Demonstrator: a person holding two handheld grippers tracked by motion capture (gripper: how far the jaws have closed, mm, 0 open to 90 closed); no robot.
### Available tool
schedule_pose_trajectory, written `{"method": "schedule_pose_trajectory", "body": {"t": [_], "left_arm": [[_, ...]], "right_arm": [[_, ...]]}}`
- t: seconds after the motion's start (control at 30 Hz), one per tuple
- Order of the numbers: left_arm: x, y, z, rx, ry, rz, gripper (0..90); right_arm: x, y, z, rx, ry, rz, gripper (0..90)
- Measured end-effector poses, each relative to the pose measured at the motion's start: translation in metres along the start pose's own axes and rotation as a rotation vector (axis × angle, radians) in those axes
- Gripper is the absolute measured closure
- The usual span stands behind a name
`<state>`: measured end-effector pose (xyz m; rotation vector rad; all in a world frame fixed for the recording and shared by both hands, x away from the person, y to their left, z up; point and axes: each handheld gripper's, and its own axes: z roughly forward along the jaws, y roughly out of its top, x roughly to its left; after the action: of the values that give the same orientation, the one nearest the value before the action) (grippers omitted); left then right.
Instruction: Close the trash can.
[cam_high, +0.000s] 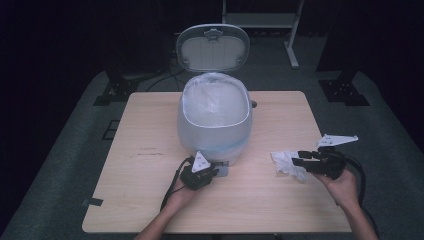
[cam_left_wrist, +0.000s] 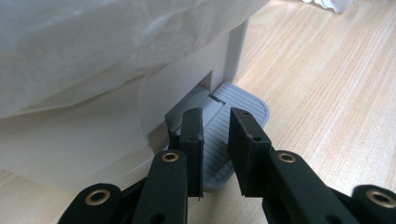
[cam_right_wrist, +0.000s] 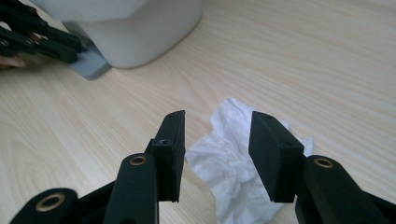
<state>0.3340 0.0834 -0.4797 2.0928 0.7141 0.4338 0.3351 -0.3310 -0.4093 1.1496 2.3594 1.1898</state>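
A white pedal bin (cam_high: 214, 120) stands mid-table with its lid (cam_high: 213, 48) swung up and a clear plastic liner inside. My left gripper (cam_high: 214, 172) rests its tips on the bin's grey foot pedal (cam_left_wrist: 224, 135). Its jaws (cam_left_wrist: 215, 116) stand close together with nothing between them. A crumpled white tissue (cam_high: 286, 162) lies on the table to the right of the bin. My right gripper (cam_high: 296, 161) hovers low over the tissue (cam_right_wrist: 229, 158), open (cam_right_wrist: 215, 123), its jaws on either side of the tissue without pressing it.
The wooden table (cam_high: 150, 165) has bare room at the left and along the front. In the right gripper view, the bin's base (cam_right_wrist: 140, 28) and the left gripper (cam_right_wrist: 70, 49) on the pedal (cam_right_wrist: 93, 63) sit at the upper left.
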Motion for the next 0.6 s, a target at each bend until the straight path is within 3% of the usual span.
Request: {"method": "schedule_pose_trajectory", "body": {"t": [0.27,0.6], "left_arm": [[0.000,0.000,0.000,-0.003,-0.001,-0.003,75.5],[0.000,0.000,0.000,-0.002,-0.001,-0.003,75.5]], "right_arm": [[-0.006,-0.014,0.010,0.023,-0.015,0.016,55.3],[-0.006,-0.017,0.024,0.066,-0.024,-0.007,56.2]]}}
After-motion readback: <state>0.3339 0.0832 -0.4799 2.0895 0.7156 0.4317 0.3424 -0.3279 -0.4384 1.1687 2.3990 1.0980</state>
